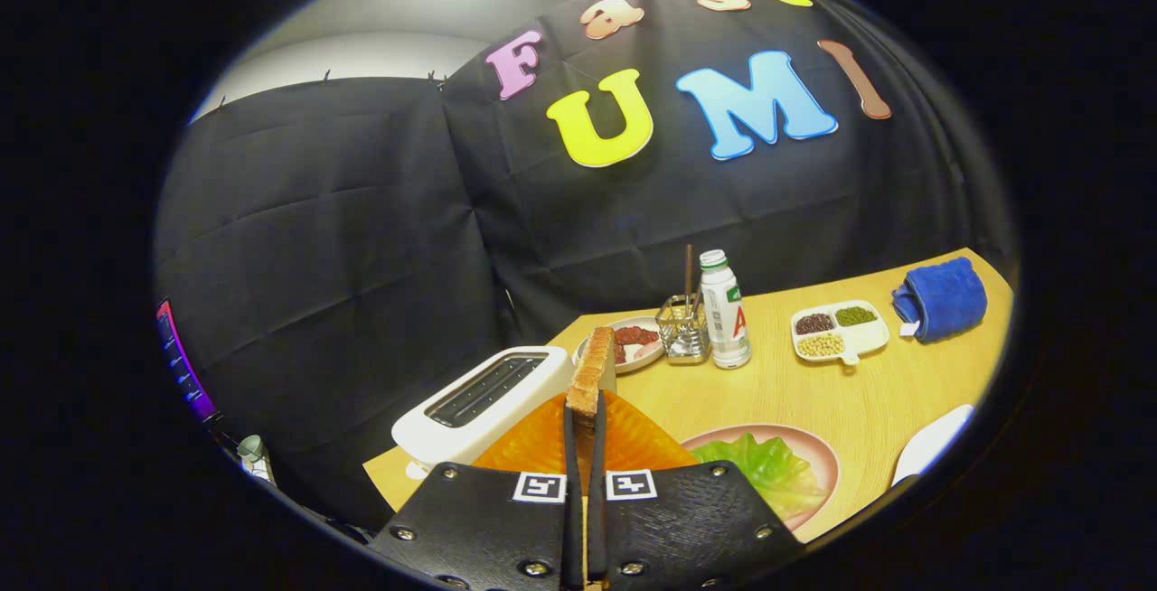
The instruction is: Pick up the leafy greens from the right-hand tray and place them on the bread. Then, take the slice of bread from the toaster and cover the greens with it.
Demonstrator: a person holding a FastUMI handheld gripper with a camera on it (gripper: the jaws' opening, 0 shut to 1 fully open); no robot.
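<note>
The jaws pinch a toasted bread slice (592,372) edge-on, held upright above the orange mat (633,442) beside the white toaster (484,401). Lettuce (764,464) lies on the pink plate (818,446) to the right. Gripped only by its lower edge, the slice could tip or slip, landing off the lettuce.

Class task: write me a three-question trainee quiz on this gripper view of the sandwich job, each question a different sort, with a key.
1. True or false: the gripper is shut on the slice of bread.
2. Which lies just right of the fingers? A) blue cloth B) leafy greens on a pink plate C) bottle
3. Fill in: the white ____ sits left of the held slice, its slots bare.

Key: 1 true; 2 B; 3 toaster
</note>
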